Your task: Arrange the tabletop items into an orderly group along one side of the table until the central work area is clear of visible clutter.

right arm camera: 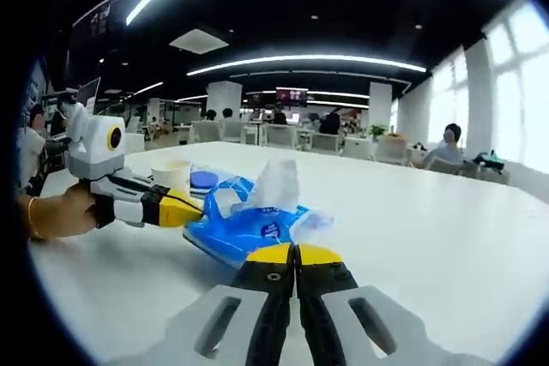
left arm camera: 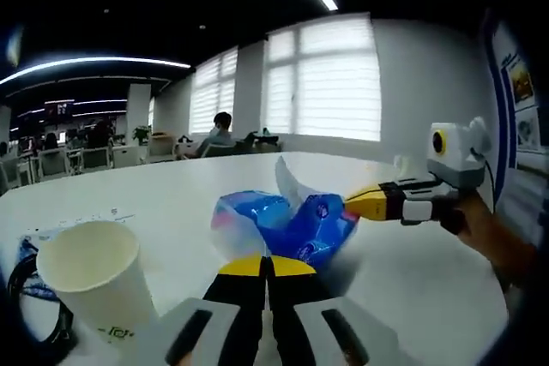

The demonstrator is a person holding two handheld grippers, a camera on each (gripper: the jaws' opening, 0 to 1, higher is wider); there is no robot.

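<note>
A crumpled blue plastic package point(left arm camera: 287, 222) with a white flap lies on the white table point(left arm camera: 412, 280), between both grippers. My left gripper point(left arm camera: 268, 263) is shut, its yellow tips pinching the package's near edge. My right gripper point(left arm camera: 353, 203) comes in from the right, shut on the package's far corner. In the right gripper view the package point(right arm camera: 244, 227) lies just beyond my right gripper point(right arm camera: 294, 255). There my left gripper point(right arm camera: 193, 210) reaches its left edge, held by a hand. A white paper cup point(left arm camera: 90, 273) stands upright at the left.
A black cable point(left arm camera: 21, 297) and a flat blue-and-white packet point(left arm camera: 34, 250) lie beside the cup near the table edge. In the right gripper view the cup point(right arm camera: 171, 174) and a blue-lidded item point(right arm camera: 204, 180) stand behind the package. Chairs and seated people are far off.
</note>
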